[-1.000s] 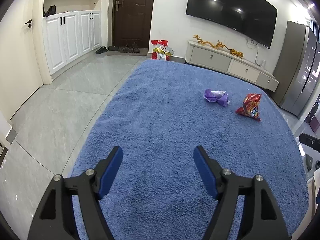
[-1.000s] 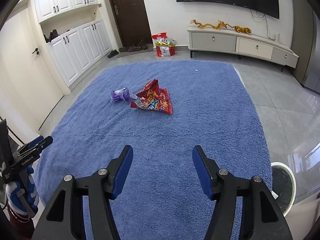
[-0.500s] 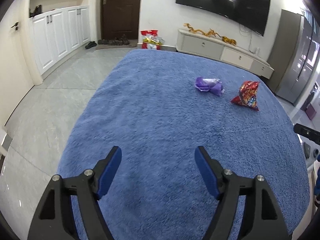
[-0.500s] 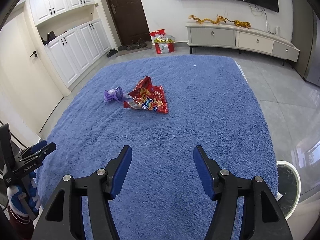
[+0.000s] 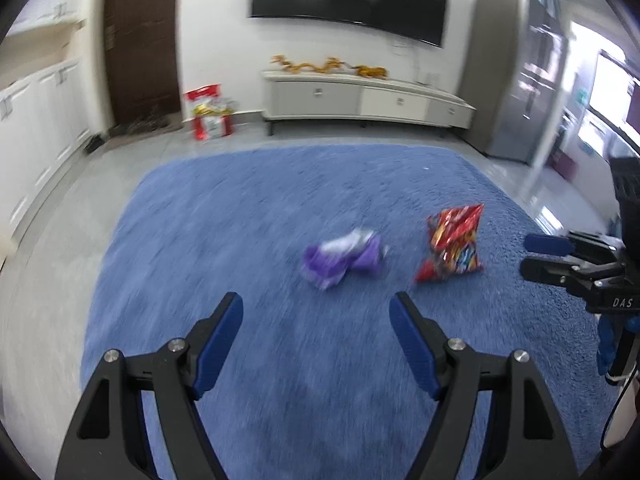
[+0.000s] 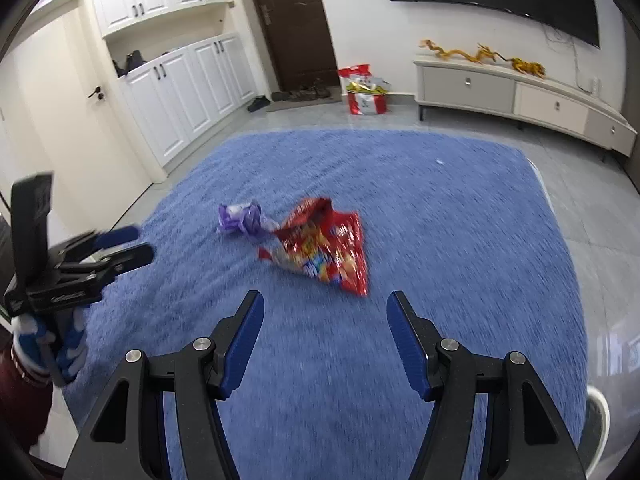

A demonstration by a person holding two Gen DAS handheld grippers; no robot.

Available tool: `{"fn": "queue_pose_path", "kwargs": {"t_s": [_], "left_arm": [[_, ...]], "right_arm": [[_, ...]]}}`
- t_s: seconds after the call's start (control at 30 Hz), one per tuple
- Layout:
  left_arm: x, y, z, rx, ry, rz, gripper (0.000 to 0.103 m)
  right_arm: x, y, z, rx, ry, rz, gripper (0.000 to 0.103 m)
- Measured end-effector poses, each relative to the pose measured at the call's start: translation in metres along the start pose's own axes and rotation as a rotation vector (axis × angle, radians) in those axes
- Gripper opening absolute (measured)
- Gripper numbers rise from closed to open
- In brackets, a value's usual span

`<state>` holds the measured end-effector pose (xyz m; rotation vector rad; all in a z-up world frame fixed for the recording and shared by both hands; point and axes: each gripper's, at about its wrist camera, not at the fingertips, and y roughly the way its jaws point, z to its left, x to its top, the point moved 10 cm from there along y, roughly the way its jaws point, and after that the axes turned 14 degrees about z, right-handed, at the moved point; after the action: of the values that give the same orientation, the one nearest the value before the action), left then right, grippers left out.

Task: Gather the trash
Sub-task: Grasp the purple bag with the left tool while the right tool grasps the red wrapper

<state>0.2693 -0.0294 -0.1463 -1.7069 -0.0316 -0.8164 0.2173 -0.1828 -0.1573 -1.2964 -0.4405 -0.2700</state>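
**Closing in on two wrappers on the rug**

I have both claws spread apart and empty. The left gripper (image 5: pixel 316 320) is aimed at the crumpled purple plastic wrapper (image 5: pixel 343 257), and the right gripper (image 6: pixel 325 318) faces the flattened red foil snack bag (image 6: pixel 325 254). Both pieces lie near the middle of the blue pile rug (image 6: pixel 460 216), just beside each other, well in from every edge.

To do this well, I would drop each gripper low enough for one finger to slide under a raised fold, since the bag lies fairly flat and the pile may snag the blue pads (image 6: pixel 244 340). I would take the red bag by its upturned far corner. The two grippers are near each other, so I would stagger the grabs to avoid a knock.
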Motion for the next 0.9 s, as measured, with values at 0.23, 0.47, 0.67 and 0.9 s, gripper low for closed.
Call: {"fn": "queue_pose_path", "kwargs": {"t_s": [0.23, 0.47, 0.67, 0.9], "left_arm": [[0.036, 0.040, -0.007, -0.051, 0.115, 0.040, 0.075], [0.049, 0.069, -0.024, -0.107, 0.203, 0.093, 0.075], [0.045, 0.090, -0.031, -0.129, 0.191, 0.143, 0.074], [0.040, 0.090, -0.022, -0.130, 0.143, 0.133, 0.055]], "right_arm": [[0.024, 0.016, -0.009, 0.021, -0.008, -0.016, 0.063], [0.039, 0.035, -0.022, 0.041, -0.008, -0.010, 0.063], [0.045, 0.049, -0.021, 0.080, -0.008, -0.006, 0.063], [0.049, 0.053, -0.014, 0.124, -0.023, -0.010, 0.063]]}}
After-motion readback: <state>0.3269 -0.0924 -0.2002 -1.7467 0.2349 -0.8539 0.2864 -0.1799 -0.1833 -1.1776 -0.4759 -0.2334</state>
